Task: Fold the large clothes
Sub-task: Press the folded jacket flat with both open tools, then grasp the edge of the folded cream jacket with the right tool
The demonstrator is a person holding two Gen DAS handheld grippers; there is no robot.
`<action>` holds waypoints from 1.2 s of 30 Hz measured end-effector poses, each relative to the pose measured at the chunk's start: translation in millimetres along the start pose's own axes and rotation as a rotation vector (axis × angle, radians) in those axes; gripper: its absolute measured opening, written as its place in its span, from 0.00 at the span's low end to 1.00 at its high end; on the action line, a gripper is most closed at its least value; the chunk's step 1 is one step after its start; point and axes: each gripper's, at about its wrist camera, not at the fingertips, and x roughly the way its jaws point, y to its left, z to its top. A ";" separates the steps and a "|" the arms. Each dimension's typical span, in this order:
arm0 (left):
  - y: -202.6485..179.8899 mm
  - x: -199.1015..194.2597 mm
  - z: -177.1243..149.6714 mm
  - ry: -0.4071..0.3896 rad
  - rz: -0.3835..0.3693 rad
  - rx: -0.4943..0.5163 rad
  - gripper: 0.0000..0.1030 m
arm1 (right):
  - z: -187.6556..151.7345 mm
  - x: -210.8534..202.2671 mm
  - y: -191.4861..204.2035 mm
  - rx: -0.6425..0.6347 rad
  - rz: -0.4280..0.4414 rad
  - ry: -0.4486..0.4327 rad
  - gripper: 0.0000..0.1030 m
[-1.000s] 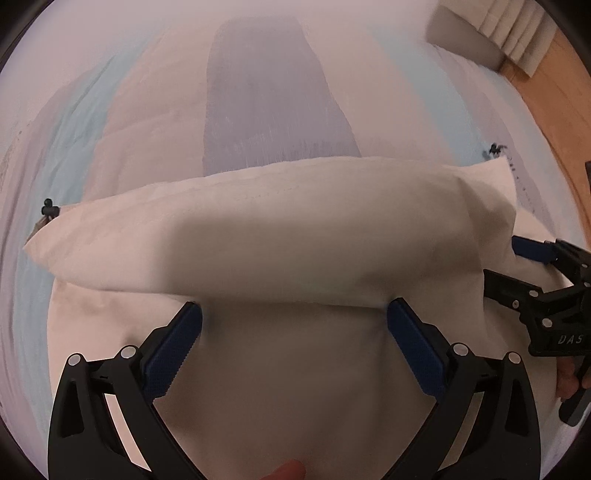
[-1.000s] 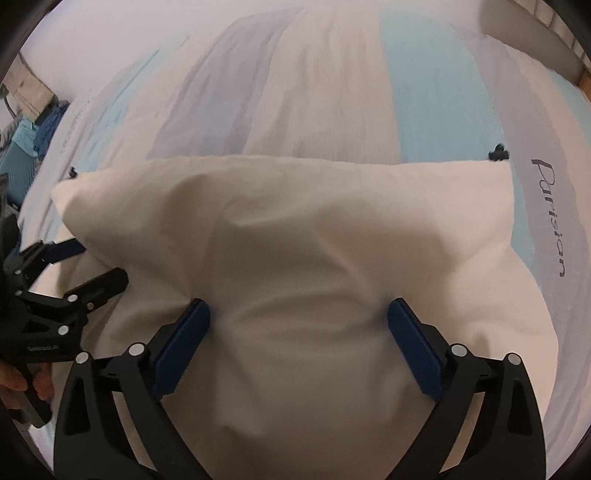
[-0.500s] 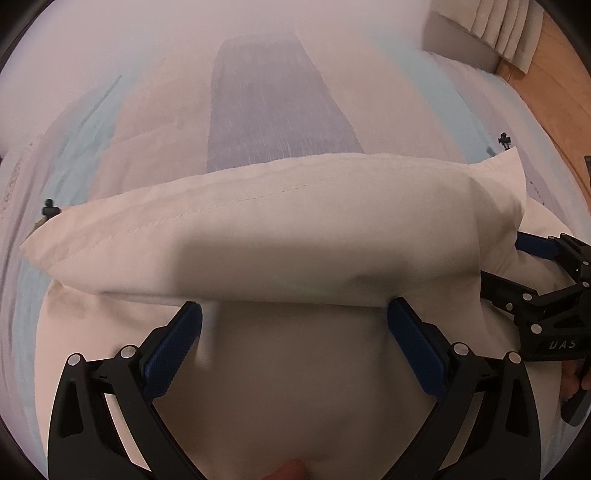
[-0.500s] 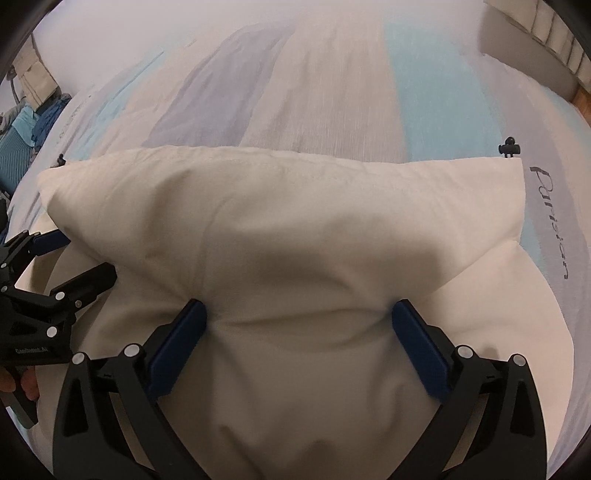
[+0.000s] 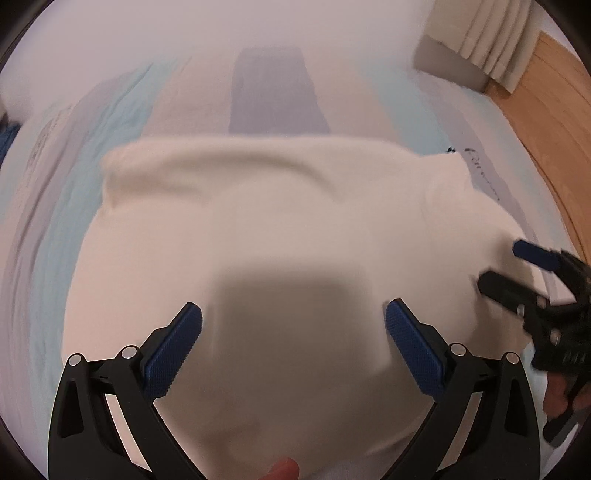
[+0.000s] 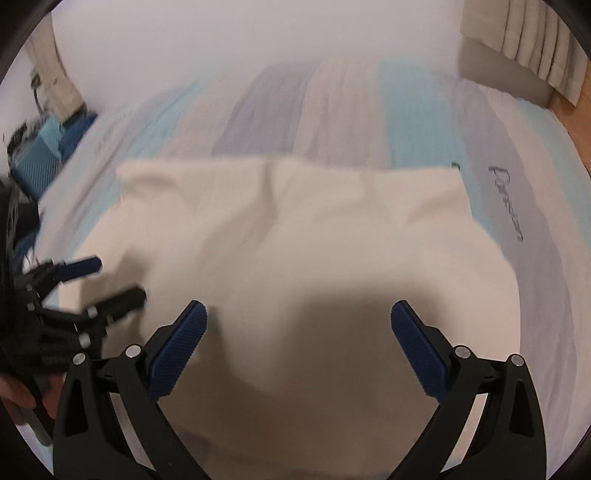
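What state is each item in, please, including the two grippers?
Cream garment: lying on the bed, folded over itself, released.
Left gripper: open, holding nothing.
Right gripper: open, holding nothing.
Striped bedsheet: spread out under the garment.
Curtain: hanging to the wooden floor.

A bed (image 6: 417, 122) covered by a sheet striped in pale blue, grey-lilac and beige fills the upper half of both views. A large cream cloth garment (image 6: 295, 236) lies folded across its middle; dark script lettering (image 6: 506, 203) marks the sheet at right.
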 end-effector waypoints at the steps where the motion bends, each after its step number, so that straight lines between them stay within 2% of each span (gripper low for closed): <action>1: 1.7 3.1 -4.6 0.001 0.004 -0.009 0.95 | -4.9 3.1 1.4 -0.007 -0.004 0.011 0.93; 4: 7.8 12.2 -15.1 0.013 0.005 -0.007 0.95 | -18.3 14.6 5.3 -0.034 -0.021 0.023 0.93; 8: 4.2 26.3 -21.9 0.008 0.045 0.061 0.95 | -26.6 37.0 6.8 -0.071 -0.048 0.057 0.94; 18: 6.5 42.7 -33.9 -0.008 0.058 0.085 0.96 | -37.4 52.4 6.0 -0.093 -0.078 0.048 0.94; 25: 7.5 42.2 -41.1 -0.024 0.057 0.082 0.96 | -41.9 52.4 4.0 -0.094 -0.089 0.019 0.94; 31: 8.1 40.2 -37.9 -0.001 0.052 0.077 0.96 | -39.0 46.0 9.2 -0.118 -0.106 0.030 0.93; 34: 7.3 32.5 -31.6 0.023 0.047 0.060 0.95 | -34.2 27.4 4.7 -0.105 -0.134 0.024 0.93; 36: 6.5 23.3 -25.3 0.037 0.041 0.049 0.94 | -36.8 5.8 -9.8 -0.037 -0.147 0.000 0.93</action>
